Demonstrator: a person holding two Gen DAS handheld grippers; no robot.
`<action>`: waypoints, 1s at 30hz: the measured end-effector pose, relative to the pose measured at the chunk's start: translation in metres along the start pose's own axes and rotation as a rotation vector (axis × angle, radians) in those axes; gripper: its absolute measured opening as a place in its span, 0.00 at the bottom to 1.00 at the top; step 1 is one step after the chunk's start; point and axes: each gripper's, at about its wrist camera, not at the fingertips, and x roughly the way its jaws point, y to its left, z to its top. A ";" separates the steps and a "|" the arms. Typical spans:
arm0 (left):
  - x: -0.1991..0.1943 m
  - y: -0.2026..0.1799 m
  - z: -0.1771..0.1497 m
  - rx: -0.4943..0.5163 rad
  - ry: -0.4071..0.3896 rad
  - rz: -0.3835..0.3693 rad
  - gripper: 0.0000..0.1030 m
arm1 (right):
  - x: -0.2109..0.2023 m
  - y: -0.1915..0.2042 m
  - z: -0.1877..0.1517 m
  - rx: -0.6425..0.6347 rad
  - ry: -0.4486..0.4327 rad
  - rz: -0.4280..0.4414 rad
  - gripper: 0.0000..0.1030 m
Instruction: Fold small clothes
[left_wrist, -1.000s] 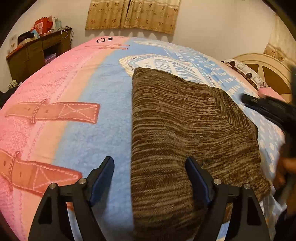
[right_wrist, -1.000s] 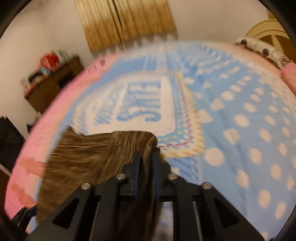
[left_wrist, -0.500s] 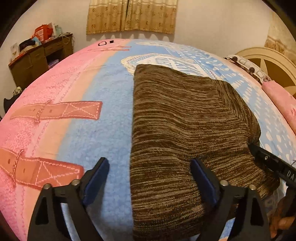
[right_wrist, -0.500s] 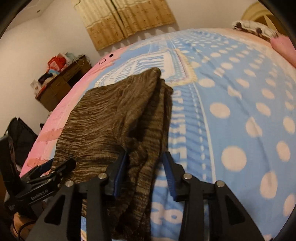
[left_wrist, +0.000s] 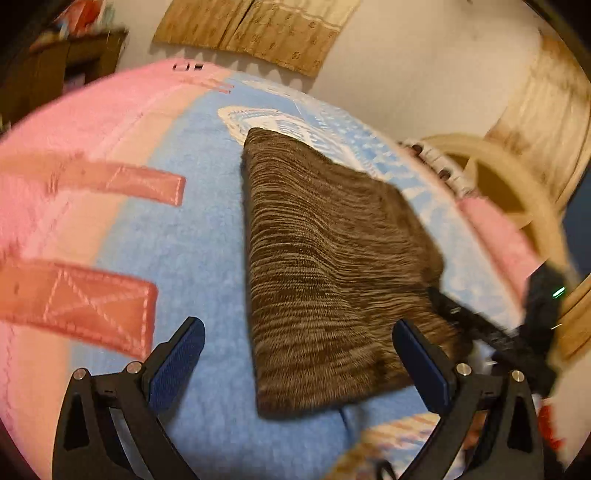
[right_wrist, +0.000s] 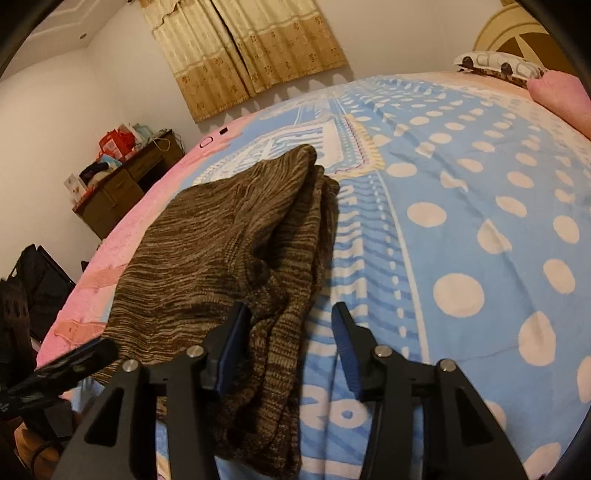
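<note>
A brown striped knit garment (left_wrist: 332, 266) lies folded in a long rectangle on the blue and pink blanket (left_wrist: 199, 236). My left gripper (left_wrist: 297, 332) hovers over its near left corner, its jaws opening wide and pressing on nothing. In the right wrist view the garment (right_wrist: 207, 243) shows its thick layered right edge, which lies loose between the opening jaws of my right gripper (right_wrist: 290, 314); the pads do not squeeze it. The right gripper's black body (left_wrist: 535, 314) appears blurred at the garment's right side in the left wrist view.
A wooden desk (right_wrist: 125, 184) with clutter stands against the far wall under beige curtains (right_wrist: 243, 51). A patterned pillow (right_wrist: 498, 62), a pink pillow (right_wrist: 561, 92) and a curved headboard (left_wrist: 498, 184) are on the right. A dark bag (right_wrist: 37, 280) sits beside the bed.
My right gripper came down with the garment's edge and its jaws spread off it; the edge now rests on the bed. My left jaws widened and that gripper drew back and turned.
</note>
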 end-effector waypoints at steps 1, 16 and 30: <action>-0.005 0.006 0.003 -0.041 0.004 -0.025 0.99 | 0.000 0.000 0.000 0.000 -0.003 0.003 0.51; 0.054 0.010 0.068 -0.098 -0.012 0.023 0.99 | -0.018 0.003 0.025 0.057 -0.086 -0.014 0.95; 0.083 -0.021 0.064 0.177 0.075 0.221 0.99 | 0.028 -0.004 0.036 0.089 0.015 -0.052 0.97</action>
